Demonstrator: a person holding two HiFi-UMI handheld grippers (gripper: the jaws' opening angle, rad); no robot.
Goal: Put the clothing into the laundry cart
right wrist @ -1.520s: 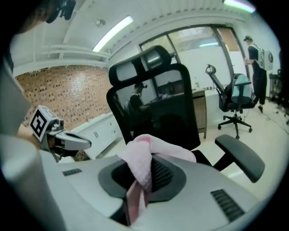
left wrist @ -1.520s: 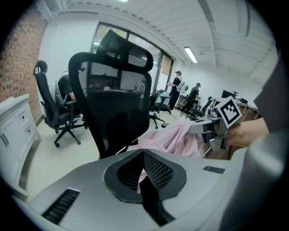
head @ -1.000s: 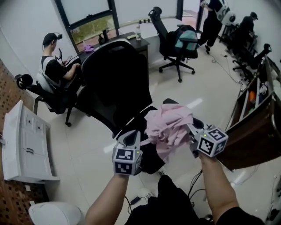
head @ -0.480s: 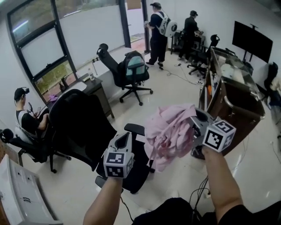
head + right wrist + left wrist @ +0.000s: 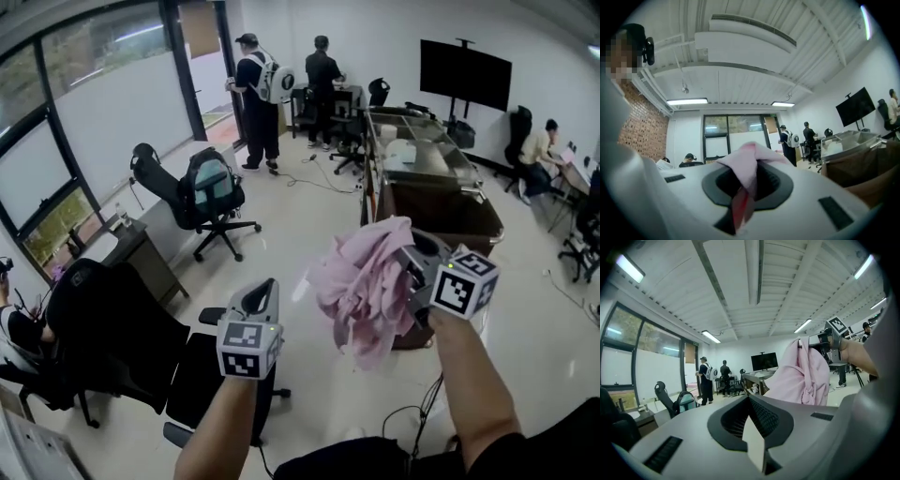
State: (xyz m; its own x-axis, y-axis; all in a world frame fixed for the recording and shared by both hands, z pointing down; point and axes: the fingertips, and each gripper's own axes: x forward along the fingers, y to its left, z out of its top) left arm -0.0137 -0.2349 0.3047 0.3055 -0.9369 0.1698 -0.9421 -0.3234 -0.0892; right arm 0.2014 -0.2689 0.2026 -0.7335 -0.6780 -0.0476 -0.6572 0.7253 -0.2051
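Clothing [image 5: 364, 286]: pink, bunched, held in the air at the right gripper [image 5: 405, 270], with folds hanging below and to the left of it. In the right gripper view, pinched between the closed jaws, with one fold bulging up over them. Not yet inside the laundry cart [image 5: 448, 214].

Left gripper [image 5: 265, 291]: raised beside the clothing and apart from it, jaws closed together with nothing between them.

Laundry cart: brown walls, metal frame on top, standing on the floor beyond the clothing and partly hidden by it.

Black office chair [image 5: 112, 328]: low at left, below the left gripper.

Second chair [image 5: 202, 192]: further back by the window, carrying a teal backpack.

Two standing persons [image 5: 258, 94]: at the far wall, near the doorway.

Dark screen [image 5: 465, 67]: on a stand behind the cart.
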